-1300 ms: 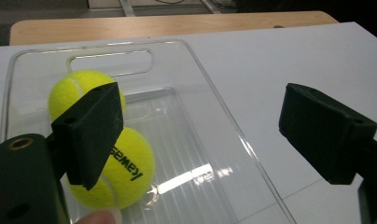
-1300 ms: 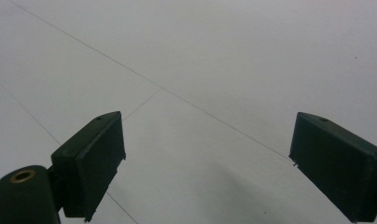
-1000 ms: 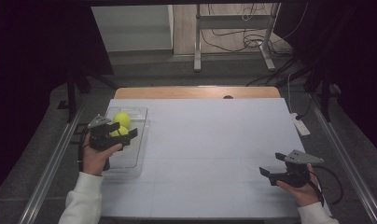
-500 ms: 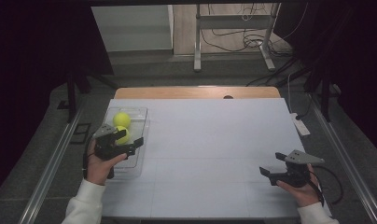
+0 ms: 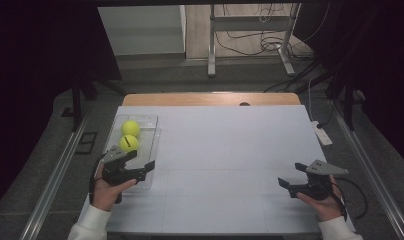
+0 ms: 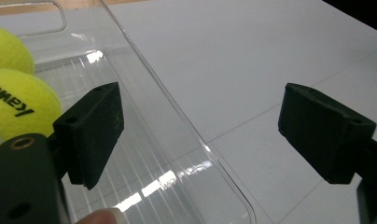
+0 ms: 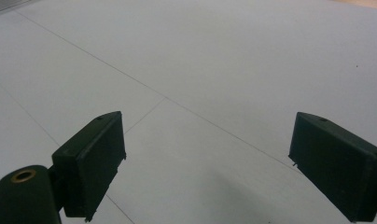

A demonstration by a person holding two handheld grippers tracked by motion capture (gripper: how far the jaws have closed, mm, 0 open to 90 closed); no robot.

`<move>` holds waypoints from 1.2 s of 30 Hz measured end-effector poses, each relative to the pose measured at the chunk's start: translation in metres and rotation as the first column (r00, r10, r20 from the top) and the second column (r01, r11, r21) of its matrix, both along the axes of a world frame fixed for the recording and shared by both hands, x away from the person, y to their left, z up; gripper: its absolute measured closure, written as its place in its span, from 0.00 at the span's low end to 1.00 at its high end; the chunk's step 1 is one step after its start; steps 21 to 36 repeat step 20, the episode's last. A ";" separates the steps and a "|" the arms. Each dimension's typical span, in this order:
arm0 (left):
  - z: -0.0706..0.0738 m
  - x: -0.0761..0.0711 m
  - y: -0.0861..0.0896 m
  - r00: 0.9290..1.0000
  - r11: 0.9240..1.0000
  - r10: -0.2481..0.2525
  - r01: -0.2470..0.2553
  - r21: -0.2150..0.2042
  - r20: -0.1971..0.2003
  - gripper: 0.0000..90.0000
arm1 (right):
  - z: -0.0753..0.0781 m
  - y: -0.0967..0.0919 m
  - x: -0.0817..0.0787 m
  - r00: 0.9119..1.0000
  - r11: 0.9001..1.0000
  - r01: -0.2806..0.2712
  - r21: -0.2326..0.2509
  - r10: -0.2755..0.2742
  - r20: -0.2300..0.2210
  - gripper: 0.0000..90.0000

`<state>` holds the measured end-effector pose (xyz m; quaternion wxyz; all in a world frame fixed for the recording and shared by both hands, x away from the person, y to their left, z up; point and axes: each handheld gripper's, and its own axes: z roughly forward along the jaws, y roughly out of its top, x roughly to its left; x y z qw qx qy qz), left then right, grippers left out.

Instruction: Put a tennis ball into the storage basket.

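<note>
On the left side of the white table (image 5: 225,150) sits a clear plastic tray (image 5: 149,150) with two yellow tennis balls in it. The far ball (image 5: 130,128) lies toward the tray's back end, and the near ball (image 5: 128,143) (it has a dark mark across its top) rests just in front of it, the two touching or very nearly so.

The left gripper (image 5: 135,167) hangs over the tray's near end, held in the person's left hand (image 5: 109,187). Its jaws are spread apart with nothing pinched between them. In the left gripper view, the tray's long right-hand rim (image 6: 177,116) runs up between the two black pads: one pad (image 6: 91,133) is over the ribbed tray floor, the other (image 6: 324,130) is over bare table outside the wall. Neither pad presses on the plastic as far as I can see. The near ball (image 6: 18,105) shows at the left edge of that view, beside the inner pad, with black lettering on its felt, and the far ball (image 6: 7,46) is behind it. A fingertip (image 6: 102,217) peeks in at the bottom.

The right gripper (image 5: 295,180) is well away, near the table's front right corner, in the person's right hand (image 5: 322,202). Its jaws also gape wide and hold nothing; in the right gripper view there is just plain white tabletop (image 7: 214,70) between them, crossed by thin seam lines.
</note>
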<state>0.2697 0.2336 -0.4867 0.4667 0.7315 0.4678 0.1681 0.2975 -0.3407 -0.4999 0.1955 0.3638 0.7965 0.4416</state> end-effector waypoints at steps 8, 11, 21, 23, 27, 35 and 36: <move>-0.004 -0.006 -0.003 1.000 1.000 -0.020 0.020 0.001 0.013 0.17 | 0.001 0.001 0.001 1.000 1.000 0.000 -0.003 0.000 0.000 0.12; -0.004 -0.006 -0.004 1.000 1.000 -0.024 0.024 0.004 0.007 0.17 | 0.002 0.001 0.001 1.000 1.000 -0.002 0.009 0.002 0.007 0.12; -0.003 -0.005 -0.005 1.000 1.000 -0.021 0.021 0.009 0.011 0.16 | 0.003 0.002 0.001 1.000 1.000 -0.003 0.021 0.003 0.017 0.13; -0.003 -0.005 -0.005 1.000 1.000 -0.021 0.021 0.009 0.011 0.16 | 0.003 0.002 0.001 1.000 1.000 -0.003 0.021 0.003 0.017 0.13; -0.003 -0.005 -0.005 1.000 1.000 -0.021 0.021 0.009 0.011 0.16 | 0.003 0.002 0.001 1.000 1.000 -0.003 0.021 0.003 0.017 0.13; -0.003 -0.005 -0.005 1.000 1.000 -0.021 0.021 0.009 0.011 0.16 | 0.003 0.002 0.001 1.000 1.000 -0.003 0.021 0.003 0.017 0.13; -0.003 -0.005 -0.005 1.000 1.000 -0.021 0.021 0.009 0.011 0.16 | 0.003 0.002 0.001 1.000 1.000 -0.003 0.021 0.003 0.017 0.13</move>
